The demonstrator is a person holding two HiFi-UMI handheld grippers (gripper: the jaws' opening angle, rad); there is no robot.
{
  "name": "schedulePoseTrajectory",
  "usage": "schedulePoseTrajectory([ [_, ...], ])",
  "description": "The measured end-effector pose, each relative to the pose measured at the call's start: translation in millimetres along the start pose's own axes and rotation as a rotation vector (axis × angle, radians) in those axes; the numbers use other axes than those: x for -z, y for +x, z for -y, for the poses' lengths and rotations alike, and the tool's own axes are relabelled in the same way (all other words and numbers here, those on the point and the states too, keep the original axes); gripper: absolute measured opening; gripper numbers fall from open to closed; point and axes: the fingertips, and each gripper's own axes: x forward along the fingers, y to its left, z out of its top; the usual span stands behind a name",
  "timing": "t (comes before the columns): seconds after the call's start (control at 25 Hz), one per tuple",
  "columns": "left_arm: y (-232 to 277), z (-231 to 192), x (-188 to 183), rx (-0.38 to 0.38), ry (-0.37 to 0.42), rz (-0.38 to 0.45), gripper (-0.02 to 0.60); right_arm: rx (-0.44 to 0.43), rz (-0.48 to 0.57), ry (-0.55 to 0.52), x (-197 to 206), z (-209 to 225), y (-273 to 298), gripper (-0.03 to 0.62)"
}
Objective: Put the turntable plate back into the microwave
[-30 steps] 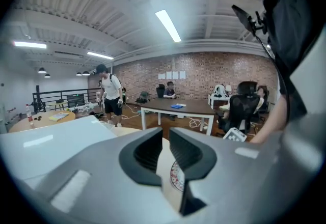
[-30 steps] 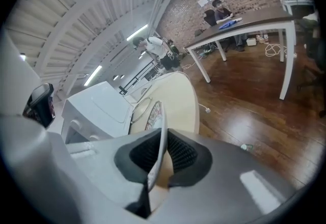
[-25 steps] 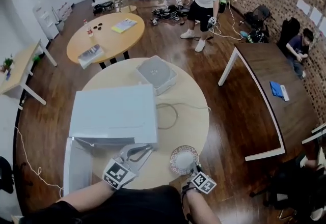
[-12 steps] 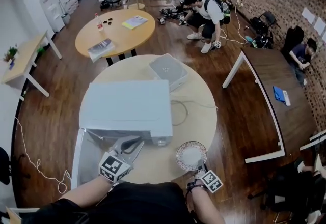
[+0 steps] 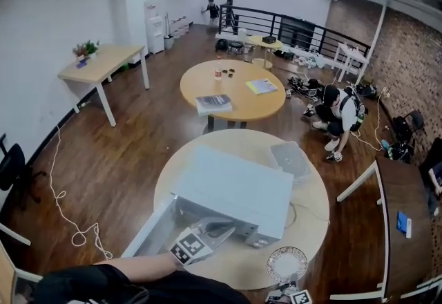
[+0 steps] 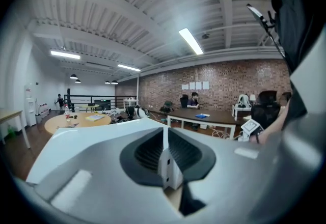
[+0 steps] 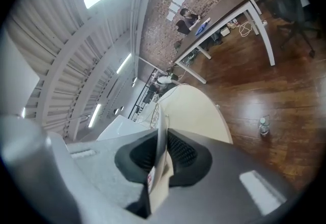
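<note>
The turntable plate point(image 5: 286, 263) is round, so it has no long axis. In the head view it lies nearly flat with its patterned face up, over the round table point(image 5: 312, 188) at about 5 o'clock on the tabletop. It is near the front right corner of the microwave point(image 5: 235, 188), at its 4 o'clock. That view does not show whether the plate rests on the table or hangs just clear of it.

The right gripper point(image 7: 163, 136) has its jaws almost together, pinching the plate's thin rim at the plate's 6 o'clock. In its own view the plate runs edge-on, straight away from the pads.

The left gripper point(image 6: 165, 139) has its jaws pressed together with nothing between them. It points into the microwave's open front, beside the swung-out door point(image 5: 148, 239).
</note>
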Motion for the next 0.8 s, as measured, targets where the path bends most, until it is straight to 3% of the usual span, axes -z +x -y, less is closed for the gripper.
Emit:
schedulePoseTrajectory([
  [0.32, -44, -24, 12, -0.094, -0.039, 0.019, 0.005, 0.03, 0.026, 0.039, 4, -1, -20, 0.028],
  [0.44, -68, -37, -1, -0.139, -0.029, 0.046, 0.005, 0.031, 0.035, 0.047, 5, -8, -24, 0.028],
  [0.6, -86, -45, -23, -0.16, -0.028, 0.087, 0.005, -0.023, 0.038, 0.024, 7, -45, -21, 0.028],
  [0.8, -101, -49, -16, -0.16, -0.006, 0.086, 0.005, -0.06, 0.029, 0.038, 23, -66, -27, 0.028],
])
